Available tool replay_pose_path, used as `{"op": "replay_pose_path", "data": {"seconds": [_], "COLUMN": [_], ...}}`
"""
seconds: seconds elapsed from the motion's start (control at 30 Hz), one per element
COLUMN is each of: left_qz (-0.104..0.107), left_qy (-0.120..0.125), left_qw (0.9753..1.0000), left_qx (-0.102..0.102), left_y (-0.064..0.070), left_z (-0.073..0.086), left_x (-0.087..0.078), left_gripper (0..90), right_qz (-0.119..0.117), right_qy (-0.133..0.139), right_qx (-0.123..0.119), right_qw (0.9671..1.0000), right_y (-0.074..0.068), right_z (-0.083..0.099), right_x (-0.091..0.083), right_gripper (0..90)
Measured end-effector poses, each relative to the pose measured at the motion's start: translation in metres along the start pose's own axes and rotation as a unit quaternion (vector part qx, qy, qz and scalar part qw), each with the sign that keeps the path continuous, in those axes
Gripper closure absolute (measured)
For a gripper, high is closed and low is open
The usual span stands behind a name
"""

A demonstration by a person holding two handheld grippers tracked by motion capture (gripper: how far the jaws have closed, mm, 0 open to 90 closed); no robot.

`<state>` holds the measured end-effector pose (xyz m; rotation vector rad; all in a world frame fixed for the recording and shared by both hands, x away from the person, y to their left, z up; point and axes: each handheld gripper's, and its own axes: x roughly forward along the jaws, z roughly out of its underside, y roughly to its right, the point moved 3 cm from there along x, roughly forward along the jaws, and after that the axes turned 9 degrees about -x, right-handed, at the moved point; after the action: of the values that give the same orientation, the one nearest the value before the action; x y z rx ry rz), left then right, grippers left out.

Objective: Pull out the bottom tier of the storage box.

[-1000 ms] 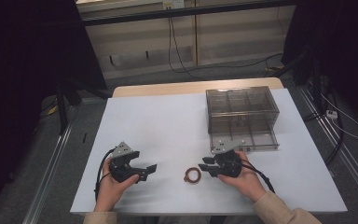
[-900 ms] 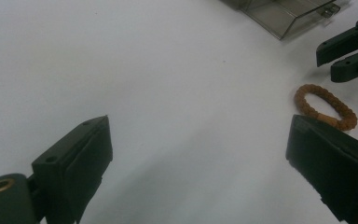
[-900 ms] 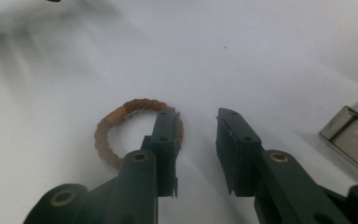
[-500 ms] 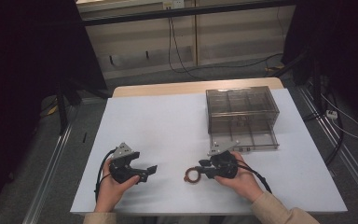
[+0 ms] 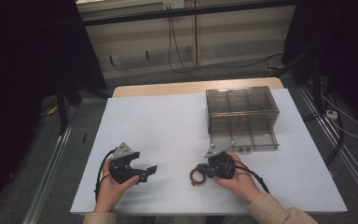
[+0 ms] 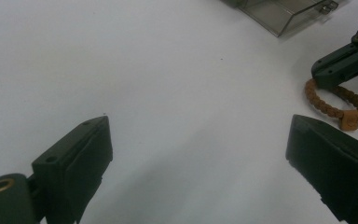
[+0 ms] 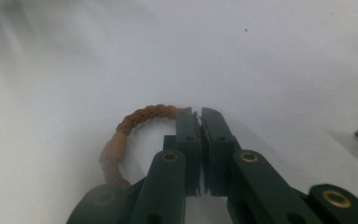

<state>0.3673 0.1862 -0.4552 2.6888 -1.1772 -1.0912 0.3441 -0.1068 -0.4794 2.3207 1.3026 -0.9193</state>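
Where the brown braided bracelet [image 7: 135,122] lies flat on the white table [image 5: 168,126], near its front edge, the right gripper [image 7: 200,116] has its jaws pinched together on the ring's cord. Well apart to the left, the left gripper [image 6: 198,154] hangs wide open over bare table. Beyond stands a clear plastic box [image 5: 242,116].

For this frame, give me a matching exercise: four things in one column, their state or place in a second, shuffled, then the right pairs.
Things:
1. left gripper
2. right gripper
3. brown bracelet
4. clear plastic box

States or places:
A. stands at the far right of the table
B. fingers wide apart over bare table
C. lies flat, pinched at one side
D. fingers pressed together on the cord

Pairs: 1-B, 2-D, 3-C, 4-A
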Motion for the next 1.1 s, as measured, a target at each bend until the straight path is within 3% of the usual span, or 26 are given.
{"op": "replay_pose_path", "data": {"seconds": [0.37, 1.1], "left_qz": [0.002, 0.002], "left_qy": [0.003, 0.000], "left_qw": [1.0000, 1.0000], "left_qx": [0.000, 0.000], "left_y": [0.000, 0.000], "left_z": [-0.001, -0.003], "left_x": [0.000, 0.003], "left_gripper": [7.3, 7.3], "right_qz": [0.024, 0.052], "right_qy": [0.015, 0.031], "right_qx": [0.012, 0.043], "right_qw": [0.9995, 0.9973], "right_y": [0.013, 0.033], "right_z": [0.006, 0.019], "right_x": [-0.029, -0.060], "right_gripper": [87.7, 87.6]}}
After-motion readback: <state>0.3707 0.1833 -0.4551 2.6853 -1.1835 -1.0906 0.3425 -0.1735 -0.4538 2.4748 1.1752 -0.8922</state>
